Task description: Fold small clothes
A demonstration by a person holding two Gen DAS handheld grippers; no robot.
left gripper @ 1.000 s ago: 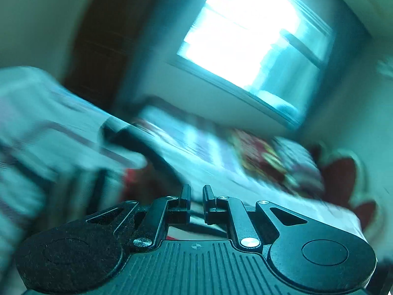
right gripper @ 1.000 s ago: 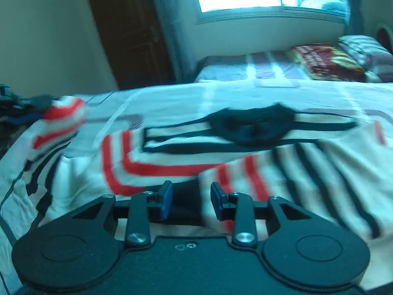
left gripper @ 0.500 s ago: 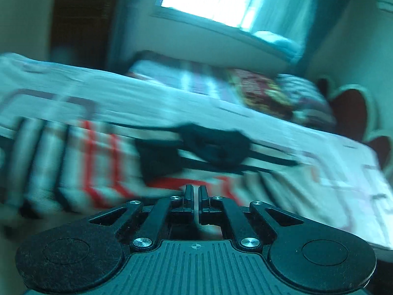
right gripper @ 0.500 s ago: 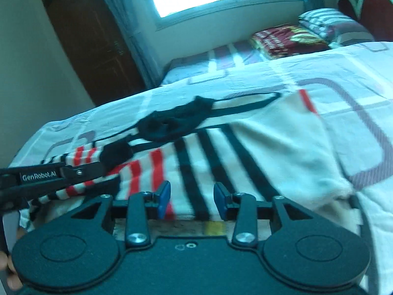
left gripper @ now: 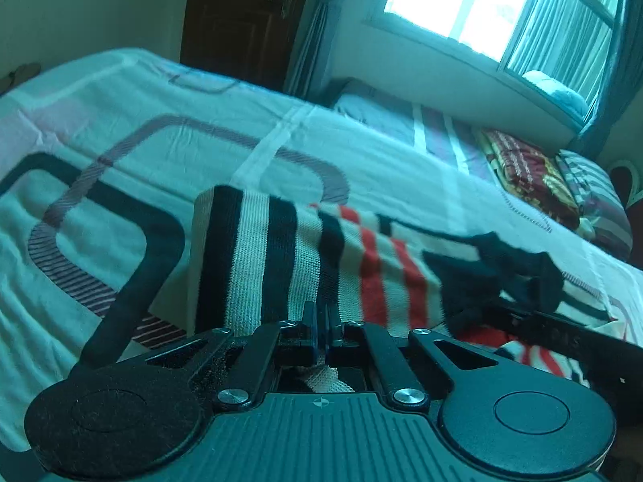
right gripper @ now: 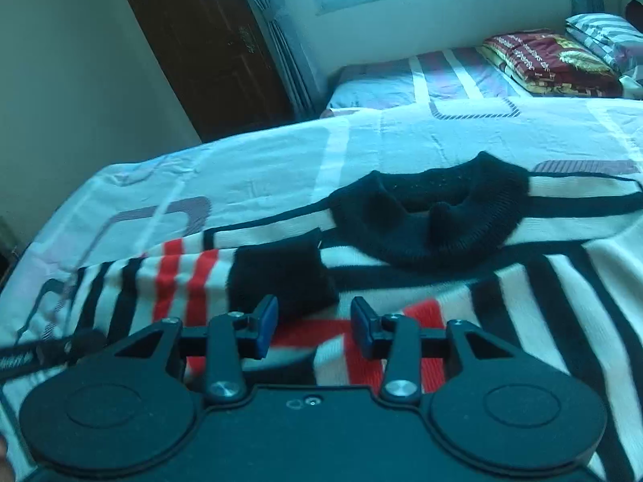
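striped sweater (right gripper: 502,289) flat, collar far | left gripper (left gripper: 321,317) clamps its sleeve | right gripper (right gripper: 313,325) parted, empty

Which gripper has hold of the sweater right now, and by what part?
Left gripper is shut on the striped sweater at its near edge fold. Right gripper is open, holding nothing.

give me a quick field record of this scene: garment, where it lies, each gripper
garment: striped sweater, cream with black and red bands, black collar, black cuff
surface: patterned bedsheet
sleeve: folded across the body, cuff below the collar
left gripper: shut, low over the sleeve; whether it pinches cloth is unclear
right gripper: open, nothing between the pads, just above the sweater
background: window, folded blankets
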